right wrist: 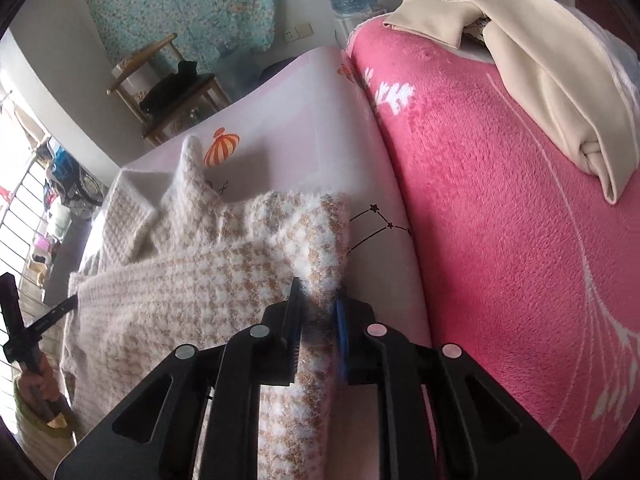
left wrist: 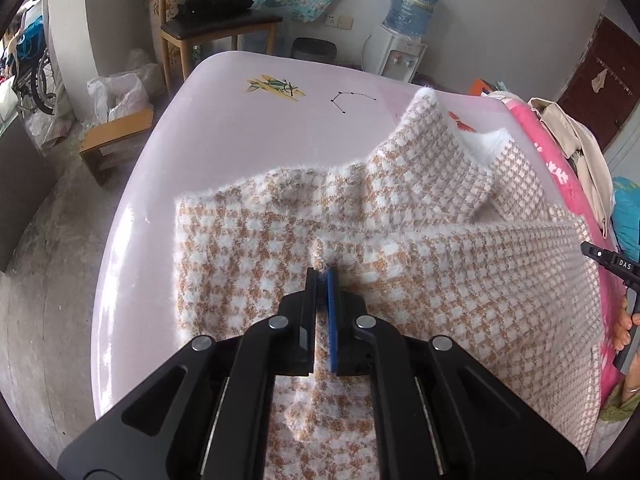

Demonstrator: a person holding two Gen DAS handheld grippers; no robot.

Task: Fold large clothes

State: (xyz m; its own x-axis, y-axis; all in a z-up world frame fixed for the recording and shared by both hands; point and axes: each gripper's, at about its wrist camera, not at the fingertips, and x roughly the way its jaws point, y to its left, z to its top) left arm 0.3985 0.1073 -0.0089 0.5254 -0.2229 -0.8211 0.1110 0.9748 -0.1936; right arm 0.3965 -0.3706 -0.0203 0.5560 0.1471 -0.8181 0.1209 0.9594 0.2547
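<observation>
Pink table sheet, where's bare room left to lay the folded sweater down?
Bare sheet lies beyond the checked sweater, around the bamboo print and star drawing. A narrow strip runs between sweater and pink blanket. The blanket side is crowded by the beige garment.

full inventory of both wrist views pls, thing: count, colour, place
checked garment: 1, tan and white, spread on the pink sheet
pink sheet: 1, pale pink with prints, under the garment
fleece blanket: 1, bright pink, right of the sheet
beige garment: 1, cream, on the blanket
chair: 1, wood with dark seat, by the far wall
water dispenser: 1, white with blue bottle, far wall
left gripper: 1, black, shut on a garment fold
right gripper: 1, black, partly open astride the garment edge
</observation>
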